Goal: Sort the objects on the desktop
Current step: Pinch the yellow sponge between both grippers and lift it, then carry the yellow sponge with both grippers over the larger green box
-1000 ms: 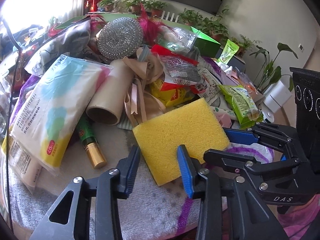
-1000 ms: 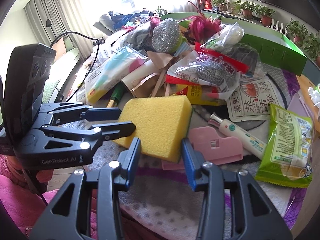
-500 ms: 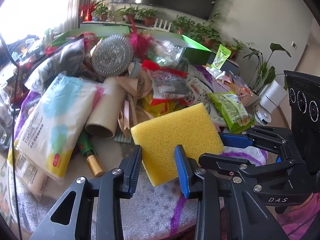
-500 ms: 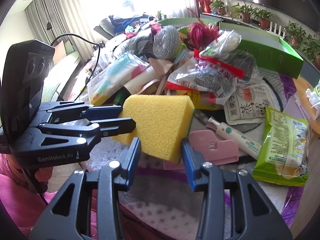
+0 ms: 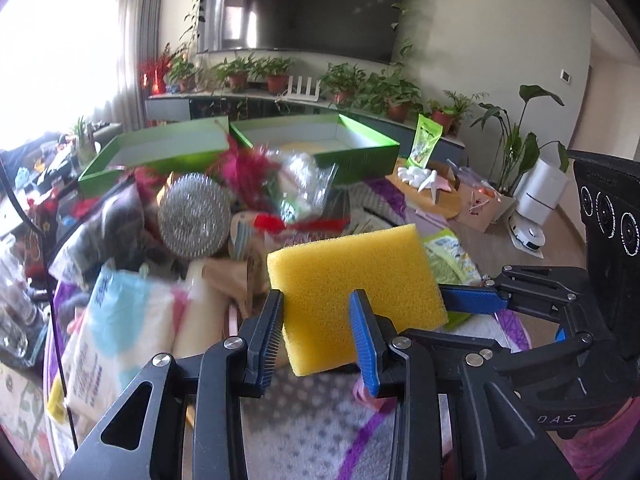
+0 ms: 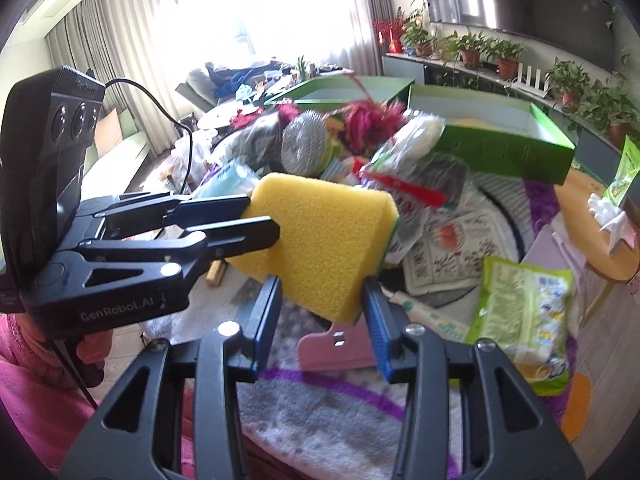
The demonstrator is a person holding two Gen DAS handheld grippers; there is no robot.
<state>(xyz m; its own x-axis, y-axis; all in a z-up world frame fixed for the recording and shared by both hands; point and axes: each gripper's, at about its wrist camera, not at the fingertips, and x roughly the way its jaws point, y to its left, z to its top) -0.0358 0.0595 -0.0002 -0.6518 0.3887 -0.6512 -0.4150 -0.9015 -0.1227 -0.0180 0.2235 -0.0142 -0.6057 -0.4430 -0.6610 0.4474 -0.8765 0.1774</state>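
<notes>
Seen from the left wrist: thick yellow rectangular foam sponge (image 5: 356, 296) raised clear of the cluttered counter (image 5: 320, 432) and clamped at its near edge between the jaws of the left gripper (image 5: 316, 334), with the right gripper (image 5: 472, 303) pinching its far right corner, apparently so that the soft block stays level over the heap on its way to one of the open green cardboard boxes (image 5: 320, 140) behind. Seen from the right wrist: same sponge (image 6: 320, 240) squeezed between the right gripper (image 6: 324, 320) jaws at its lower edge, left gripper (image 6: 240, 220) clamped on its left end, round steel-wire scouring ball (image 6: 304, 144) and pink plastic clip (image 6: 340, 344) left lying on the counter.

Yellow sponge (image 5: 356, 288), tilted, aloft
</notes>
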